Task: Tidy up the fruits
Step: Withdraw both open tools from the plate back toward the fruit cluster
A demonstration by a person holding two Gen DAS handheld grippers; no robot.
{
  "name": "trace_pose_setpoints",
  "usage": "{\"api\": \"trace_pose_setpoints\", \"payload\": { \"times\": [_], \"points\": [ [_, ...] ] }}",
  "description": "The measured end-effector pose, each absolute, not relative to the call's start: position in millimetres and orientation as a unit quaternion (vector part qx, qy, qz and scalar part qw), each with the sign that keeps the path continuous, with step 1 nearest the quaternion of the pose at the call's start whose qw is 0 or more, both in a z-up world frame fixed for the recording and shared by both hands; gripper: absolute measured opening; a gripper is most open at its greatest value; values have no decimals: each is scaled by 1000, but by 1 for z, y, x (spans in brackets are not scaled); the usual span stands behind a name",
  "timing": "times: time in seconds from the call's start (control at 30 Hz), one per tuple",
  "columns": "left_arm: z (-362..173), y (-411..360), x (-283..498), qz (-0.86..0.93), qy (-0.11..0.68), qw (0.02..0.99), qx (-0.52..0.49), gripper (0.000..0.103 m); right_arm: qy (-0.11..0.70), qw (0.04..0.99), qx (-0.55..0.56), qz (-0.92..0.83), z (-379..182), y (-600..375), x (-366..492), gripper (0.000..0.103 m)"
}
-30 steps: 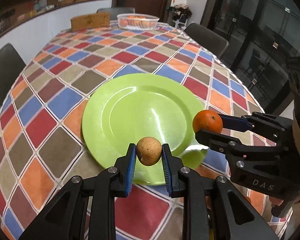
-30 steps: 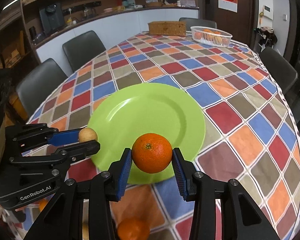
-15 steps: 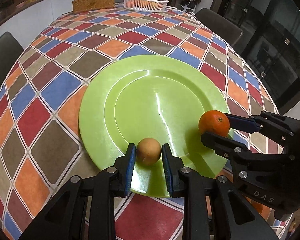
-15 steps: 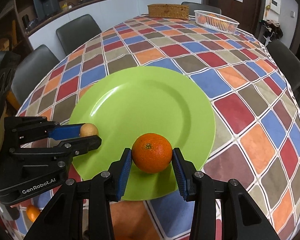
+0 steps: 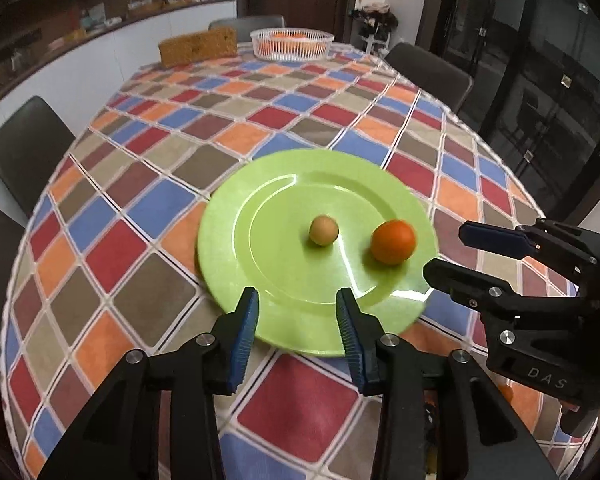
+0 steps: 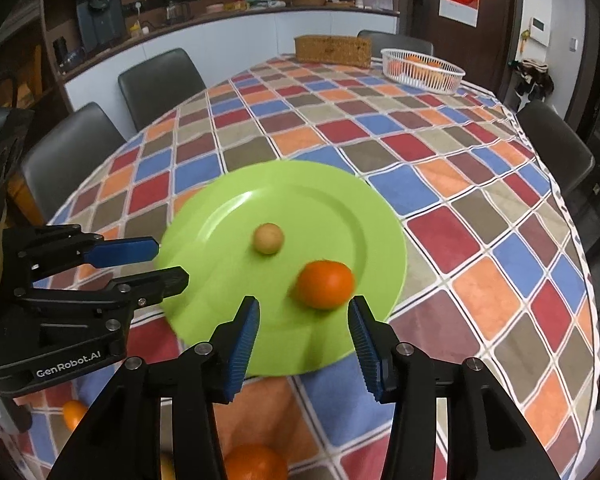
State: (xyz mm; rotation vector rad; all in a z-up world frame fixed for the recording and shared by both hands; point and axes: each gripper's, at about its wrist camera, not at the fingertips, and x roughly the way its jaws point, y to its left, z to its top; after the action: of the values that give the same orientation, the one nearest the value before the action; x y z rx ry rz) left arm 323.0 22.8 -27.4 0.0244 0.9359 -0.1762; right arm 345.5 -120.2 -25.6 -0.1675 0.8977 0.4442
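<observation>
A green plate (image 5: 284, 280) (image 6: 220, 300) lies on the checked tablecloth. A small tan round fruit (image 5: 323, 231) (image 6: 268, 238) and an orange (image 5: 393, 242) (image 6: 325, 284) rest on it, a little apart. My left gripper (image 5: 298, 316) (image 6: 168, 264) is open and empty above the plate's near rim. My right gripper (image 6: 303, 326) (image 5: 448, 252) is open and empty, just short of the orange. The orange looks blurred in the right wrist view.
More oranges (image 6: 256, 462) (image 6: 74, 414) lie on the table near me. A white basket (image 5: 292, 43) (image 6: 422, 69) holding oranges and a wicker box (image 5: 198, 46) (image 6: 332, 50) stand at the far end. Dark chairs (image 6: 160, 80) surround the table.
Both grippers opened, left the tan fruit and the orange on the plate, and drew back and up from them.
</observation>
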Motion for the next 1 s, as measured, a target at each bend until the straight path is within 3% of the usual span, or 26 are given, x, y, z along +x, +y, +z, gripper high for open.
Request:
{"api": "trace_pose_setpoints", "payload": {
  "times": [0.1,0.3,0.37,0.5,0.7,0.77,1.0],
  "points": [
    [-13,22,303,-74,433,898,20,48,416,881,-69,216,-14,-125,330,55],
    [14,23,258,-72,388,919,19,64,383,896,-55,217,11,-132,290,57],
    [23,25,243,-67,376,924,19,66,375,900,-49,217,17,-134,278,65],
    [34,27,217,-61,358,932,12,72,357,908,-42,216,28,-137,251,65],
    [36,33,180,-51,340,939,-2,78,334,918,-42,211,36,-140,216,66],
    [32,36,170,-49,342,938,-12,79,327,921,-45,206,36,-140,206,71],
    [16,43,140,-27,347,937,-24,80,316,928,-53,193,26,-140,178,71]
  ]
}}
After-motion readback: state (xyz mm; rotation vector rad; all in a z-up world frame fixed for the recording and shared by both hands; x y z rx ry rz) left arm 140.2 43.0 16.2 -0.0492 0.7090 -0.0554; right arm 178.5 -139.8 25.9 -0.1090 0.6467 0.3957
